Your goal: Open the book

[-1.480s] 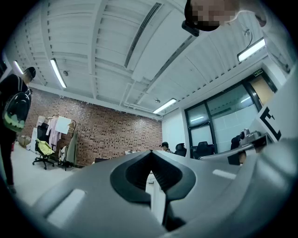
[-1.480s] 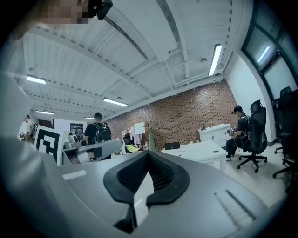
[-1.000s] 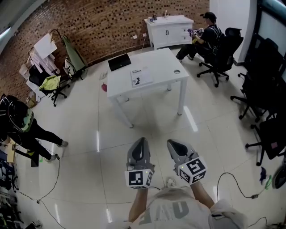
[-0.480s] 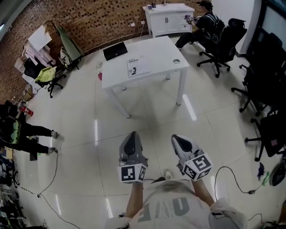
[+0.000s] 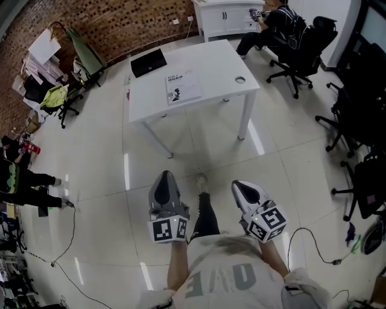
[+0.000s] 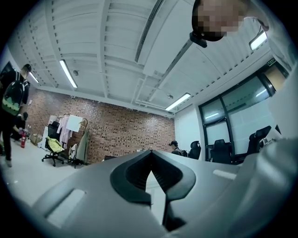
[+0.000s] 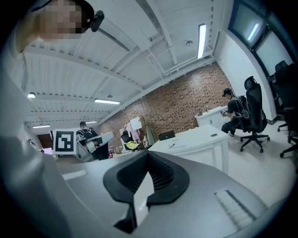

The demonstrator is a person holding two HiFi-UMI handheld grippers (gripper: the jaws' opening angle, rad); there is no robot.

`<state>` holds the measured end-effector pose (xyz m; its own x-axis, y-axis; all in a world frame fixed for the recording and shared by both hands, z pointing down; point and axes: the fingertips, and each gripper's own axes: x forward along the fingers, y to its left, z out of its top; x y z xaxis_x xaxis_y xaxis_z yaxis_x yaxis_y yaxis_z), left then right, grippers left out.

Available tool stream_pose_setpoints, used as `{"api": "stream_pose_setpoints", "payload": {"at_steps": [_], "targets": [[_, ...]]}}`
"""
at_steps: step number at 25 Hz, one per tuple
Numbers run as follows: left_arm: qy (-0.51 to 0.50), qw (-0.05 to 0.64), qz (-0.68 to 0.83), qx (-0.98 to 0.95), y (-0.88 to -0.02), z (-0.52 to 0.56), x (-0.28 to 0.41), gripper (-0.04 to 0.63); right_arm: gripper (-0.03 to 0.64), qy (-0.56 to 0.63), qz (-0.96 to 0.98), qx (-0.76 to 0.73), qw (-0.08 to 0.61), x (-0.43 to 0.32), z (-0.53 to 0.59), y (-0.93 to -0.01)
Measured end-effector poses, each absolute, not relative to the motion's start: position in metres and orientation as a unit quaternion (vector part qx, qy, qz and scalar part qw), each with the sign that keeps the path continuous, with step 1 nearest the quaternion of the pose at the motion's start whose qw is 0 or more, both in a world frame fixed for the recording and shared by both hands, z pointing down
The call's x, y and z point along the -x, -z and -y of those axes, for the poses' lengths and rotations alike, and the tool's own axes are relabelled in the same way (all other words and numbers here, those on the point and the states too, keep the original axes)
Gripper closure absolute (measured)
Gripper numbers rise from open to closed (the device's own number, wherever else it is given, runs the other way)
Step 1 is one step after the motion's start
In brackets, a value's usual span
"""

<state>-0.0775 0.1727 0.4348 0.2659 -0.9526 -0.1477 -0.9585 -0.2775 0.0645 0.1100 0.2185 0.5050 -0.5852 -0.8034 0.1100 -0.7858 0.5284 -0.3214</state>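
A closed book (image 5: 183,87) with a pale cover lies flat on the white table (image 5: 217,69), seen from above in the head view. Both grippers are held in front of the person's chest, well short of the table, over the floor. My left gripper (image 5: 163,183) is shut and empty, its jaws meeting at a point (image 6: 149,151). Beside it my right gripper (image 5: 243,187) is also shut with nothing in it (image 7: 149,153). In the right gripper view the table (image 7: 200,137) stands ahead with the book (image 7: 174,145) small on it.
A black laptop (image 5: 149,61) lies on the table's far left corner. Office chairs (image 5: 301,51) stand at the right, with a seated person (image 5: 269,24) by a white cabinet (image 5: 226,15). Another person (image 5: 18,181) stands at left. Cables (image 5: 313,253) trail on the tiled floor.
The person has walked toward the table, which sits larger and nearer in the head view. Both grippers stay shut and have spread slightly apart. A foot now shows between them.
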Motion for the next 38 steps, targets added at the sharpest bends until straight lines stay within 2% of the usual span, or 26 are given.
{"api": "stream_pose_setpoints", "payload": {"at_steps": [3, 6, 10, 17, 21, 31, 35, 36, 37, 38], "targets": [[-0.088, 0.017, -0.585, 0.806, -0.445, -0.109, 0.074, 0.578, 0.614, 0.163, -0.885, 0.435, 0.042, -0.098, -0.16, -0.511], [-0.081, 0.013, -0.573, 0.815, -0.454, -0.032, 0.075, 0.578, 0.614, 0.167, -0.887, 0.429, 0.027, -0.079, -0.087, -0.522], [-0.092, -0.029, -0.546, 0.832, -0.459, 0.088, 0.077, 0.578, 0.614, 0.149, -0.891, 0.43, 0.01, -0.048, 0.033, -0.503], [-0.088, -0.013, -0.512, 0.854, -0.436, 0.227, 0.074, 0.578, 0.614, 0.116, -0.886, 0.448, 0.025, -0.025, 0.199, -0.463], [-0.075, -0.024, -0.523, 0.849, -0.447, 0.262, 0.084, 0.578, 0.614, 0.13, -0.88, 0.456, 0.017, -0.027, 0.242, -0.472], [-0.08, 0.012, -0.552, 0.83, -0.44, 0.296, 0.1, 0.578, 0.612, 0.16, -0.88, 0.448, -0.01, -0.022, 0.288, -0.494], [-0.055, 0.012, -0.561, 0.826, -0.468, 0.309, 0.097, 0.588, 0.612, 0.19, -0.869, 0.455, -0.052, -0.026, 0.311, -0.537], [-0.046, 0.003, -0.556, 0.83, -0.482, 0.311, 0.094, 0.587, 0.508, 0.206, -0.869, 0.444, -0.066, -0.025, 0.315, -0.555], [-0.041, -0.011, -0.55, 0.834, -0.497, 0.311, 0.092, 0.567, 0.36, 0.225, -0.868, 0.436, -0.081, -0.024, 0.318, -0.575], [-0.037, -0.027, -0.544, 0.838, -0.51, 0.312, 0.089, 0.545, 0.345, 0.244, -0.862, 0.433, -0.095, -0.025, 0.322, -0.595]]}}
